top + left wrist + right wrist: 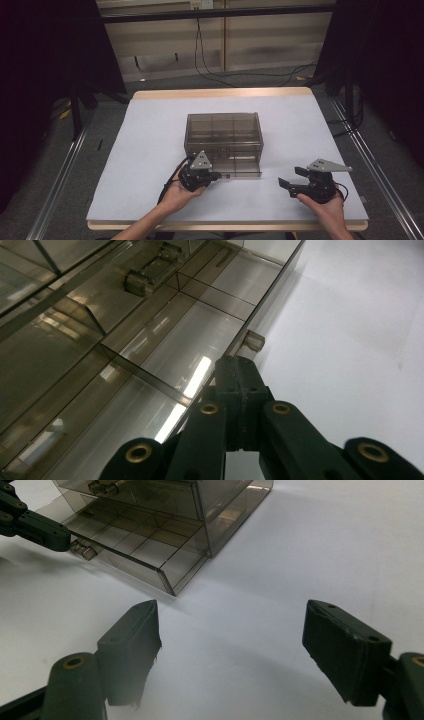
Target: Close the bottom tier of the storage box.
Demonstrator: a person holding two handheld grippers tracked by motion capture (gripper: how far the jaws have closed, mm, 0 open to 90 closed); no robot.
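1. The right gripper (287, 186) hovers over the white table (310, 130), jaws spread wide, holding nothing.
2. The left gripper (216, 176) has its jaws closed together at the drawer handle (253, 340); whether they pinch it, I cannot tell.
3. Beyond, the smoky plastic drawer box (224, 131) sits mid-table, its bottom drawer (135, 545) pulled out.

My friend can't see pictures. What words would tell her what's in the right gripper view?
The right gripper hangs open over a white table, with bare tabletop between its black jaws. Farther off, a smoky see-through drawer box has its bottom drawer pulled out, and the left gripper is at the drawer's small knob.
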